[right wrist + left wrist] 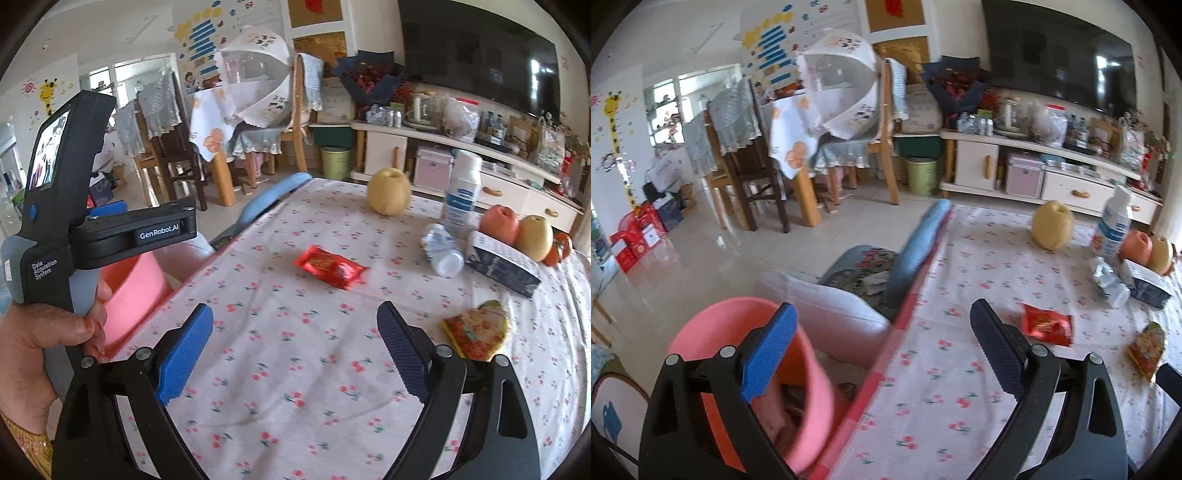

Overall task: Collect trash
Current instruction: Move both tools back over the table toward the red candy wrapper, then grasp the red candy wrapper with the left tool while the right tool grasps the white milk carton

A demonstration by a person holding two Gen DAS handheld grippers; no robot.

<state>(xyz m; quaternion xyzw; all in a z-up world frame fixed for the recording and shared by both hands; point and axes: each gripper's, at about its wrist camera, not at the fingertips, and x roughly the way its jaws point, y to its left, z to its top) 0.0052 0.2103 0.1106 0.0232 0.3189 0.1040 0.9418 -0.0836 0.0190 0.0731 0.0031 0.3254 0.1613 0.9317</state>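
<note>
Right wrist view: loose wrappers, fruit close by, bin off the table edge

Right wrist view shows your right gripper (295, 350) spread wide and empty above the white tablecloth with small red cherry print (280, 417). Your left gripper (882, 343) is likewise released, holding nothing, and hangs over the table's left edge above the round pink plastic bin (738, 332), which sits below table level.

The trash is still on the cloth: a flat red foil snack wrapper (330, 267) near the middle, a crumpled yellow and red foil packet (476, 334) just right of your right fingers, a crushed clear plastic bottle (441, 249) lying on its side, and a dark blue cardboard carton (504, 264) beside it.

Risks, as I judge them:
- The red wrapper lies flat, so your pads may slide over it or pinch the cloth and drag it
- A dragged cloth could topple the upright white plastic bottle with a blue label (461, 192) or roll the round yellow pear (388, 192)
- The crushed bottle and carton sit near the red apple (498, 223) and a second yellow pear (533, 238); a careless reach may knock them
- Light foil released too early could miss the bin, since it stands off the table edge

Readable writing: the left device body reads "GenRobot.AI" and its handle "Data Acquisition System". The print on the bottle, carton and wrappers is too blurred to read
</note>
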